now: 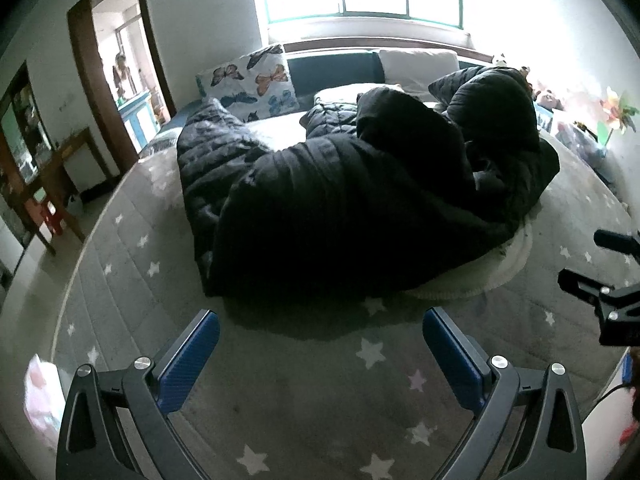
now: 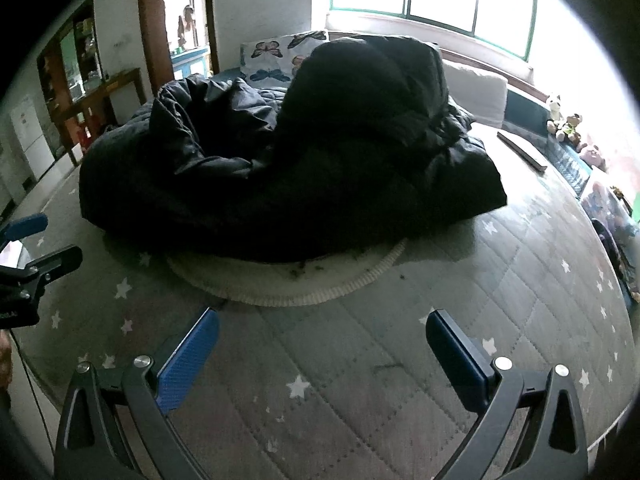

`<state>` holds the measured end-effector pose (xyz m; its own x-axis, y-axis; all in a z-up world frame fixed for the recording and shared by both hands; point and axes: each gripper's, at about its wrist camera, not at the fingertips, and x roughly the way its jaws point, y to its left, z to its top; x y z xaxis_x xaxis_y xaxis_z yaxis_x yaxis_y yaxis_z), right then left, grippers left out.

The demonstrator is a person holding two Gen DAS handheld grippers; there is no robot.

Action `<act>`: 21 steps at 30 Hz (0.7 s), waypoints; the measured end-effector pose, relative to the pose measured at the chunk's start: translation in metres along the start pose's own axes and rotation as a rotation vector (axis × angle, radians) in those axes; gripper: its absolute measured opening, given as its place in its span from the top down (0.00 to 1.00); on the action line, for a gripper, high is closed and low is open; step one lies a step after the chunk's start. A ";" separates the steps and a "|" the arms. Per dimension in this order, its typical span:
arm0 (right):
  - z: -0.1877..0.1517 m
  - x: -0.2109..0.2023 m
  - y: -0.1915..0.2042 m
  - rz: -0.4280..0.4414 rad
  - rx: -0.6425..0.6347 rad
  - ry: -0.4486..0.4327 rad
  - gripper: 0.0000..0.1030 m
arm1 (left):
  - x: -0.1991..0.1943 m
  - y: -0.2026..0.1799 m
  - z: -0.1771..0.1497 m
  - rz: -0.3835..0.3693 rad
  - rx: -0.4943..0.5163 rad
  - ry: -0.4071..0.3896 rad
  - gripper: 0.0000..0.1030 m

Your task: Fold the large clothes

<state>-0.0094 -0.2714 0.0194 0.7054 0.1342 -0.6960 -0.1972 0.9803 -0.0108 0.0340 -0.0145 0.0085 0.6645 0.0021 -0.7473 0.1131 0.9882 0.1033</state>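
At the far left, a dark wooden side table (image 1: 64, 160) stands by the doorway, off the bed and out of the work. Next comes the butterfly-printed white pillow (image 1: 252, 80), propped against the headboard, which leaves the grey star-patterned quilted mattress (image 1: 132, 264) free as a folding surface.

The left gripper (image 1: 320, 340) hovers low over the near edge of the mattress, its blue-padded jaws spread wide and holding nothing; it points at the garment, apparently lined up to take a hem.

In the middle lies the task's thing: a large black quilted puffer coat (image 1: 340, 200), heaped in a crumpled mound rather than spread flat, so folding has not yet begun by the look of it. Its near edge rests on a white knitted ribbed garment (image 2: 304, 288), which peeks out beneath.

The right gripper (image 2: 322, 340) likewise hangs just short of the heap, jaws wide and empty.

Farther right, a dark flat bar-shaped object (image 2: 522, 150) lies on the mattress, apart from the coat, and small plush toys (image 2: 564, 122) line the bed's edge.
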 end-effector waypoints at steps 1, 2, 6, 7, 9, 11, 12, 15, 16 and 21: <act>0.003 0.000 0.000 0.008 0.000 -0.001 0.00 | 0.000 0.001 0.003 0.001 0.008 -0.005 0.00; 0.005 -0.001 0.000 0.016 0.000 -0.002 0.00 | 0.000 0.002 0.005 -0.001 0.012 -0.009 0.00; 0.022 -0.002 -0.002 0.066 -0.002 -0.001 0.00 | 0.001 0.010 0.018 -0.027 0.027 -0.019 0.00; 0.028 -0.003 -0.003 0.081 0.001 0.000 0.00 | 0.002 0.012 0.022 -0.029 0.036 -0.024 0.00; 0.040 -0.003 -0.005 0.103 0.001 0.005 0.00 | 0.002 0.015 0.029 -0.023 0.058 -0.032 0.00; 0.057 -0.004 -0.006 0.104 -0.014 0.001 0.00 | 0.003 0.017 0.038 -0.030 0.083 -0.042 0.00; 0.062 -0.004 -0.006 0.098 -0.021 -0.001 0.00 | 0.003 0.018 0.042 -0.035 0.090 -0.044 0.00; 0.085 -0.004 -0.006 0.068 -0.038 -0.014 0.00 | 0.003 0.022 0.055 -0.057 0.113 -0.061 0.00; 0.094 -0.005 -0.007 0.051 -0.050 -0.027 0.00 | 0.004 0.023 0.060 -0.073 0.120 -0.063 0.00; 0.134 -0.005 0.001 0.009 -0.133 -0.062 0.00 | 0.010 0.019 0.084 -0.161 0.174 -0.056 0.00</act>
<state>0.0781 -0.2519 0.1187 0.7431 0.1556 -0.6509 -0.2892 0.9518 -0.1026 0.1050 -0.0084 0.0577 0.6673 -0.1666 -0.7259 0.3430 0.9339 0.1009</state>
